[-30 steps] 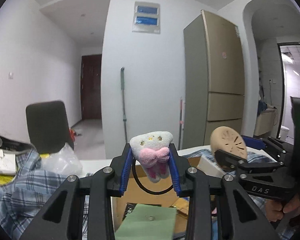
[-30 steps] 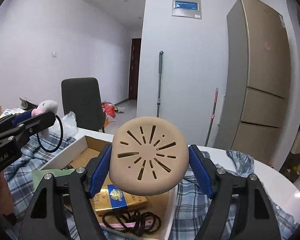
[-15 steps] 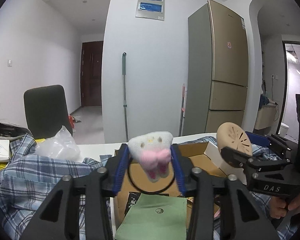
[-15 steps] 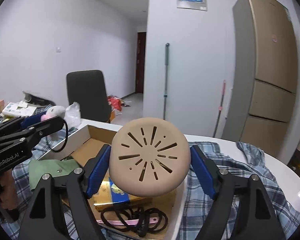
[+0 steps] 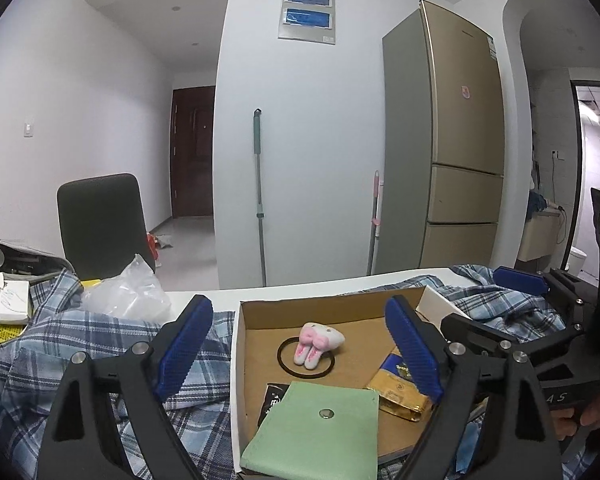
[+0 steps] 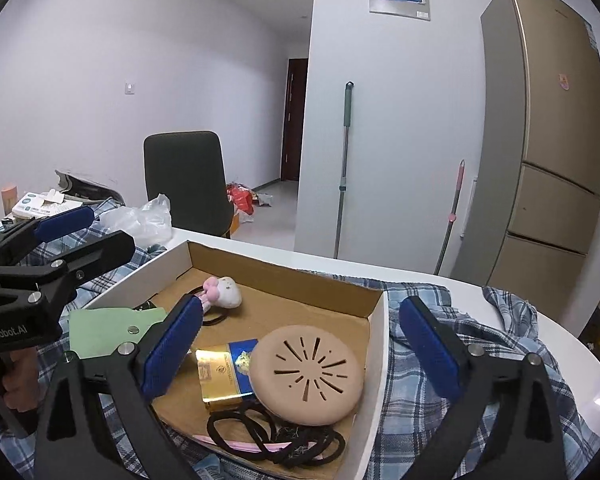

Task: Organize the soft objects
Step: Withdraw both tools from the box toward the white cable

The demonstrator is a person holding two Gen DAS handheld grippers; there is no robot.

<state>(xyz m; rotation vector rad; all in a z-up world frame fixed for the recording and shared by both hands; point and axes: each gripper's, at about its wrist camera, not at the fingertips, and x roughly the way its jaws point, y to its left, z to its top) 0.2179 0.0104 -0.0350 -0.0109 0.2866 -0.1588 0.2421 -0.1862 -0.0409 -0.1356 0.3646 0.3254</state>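
Both tongs, left [image 5: 300, 344] and right [image 6: 300, 348], gape empty over the box [image 6: 380, 320]; plush toy [image 6: 222, 290] upper left, beige pad [image 6: 306, 374] centre: light, squashy, best pinched across the middle.

In the box [image 6: 374, 322] on the counter [image 6: 420, 280], we see the plush toy [image 6: 224, 292] at the back, the round pad [image 6: 308, 374] at front right, hair ties [image 6: 260, 436] before it.
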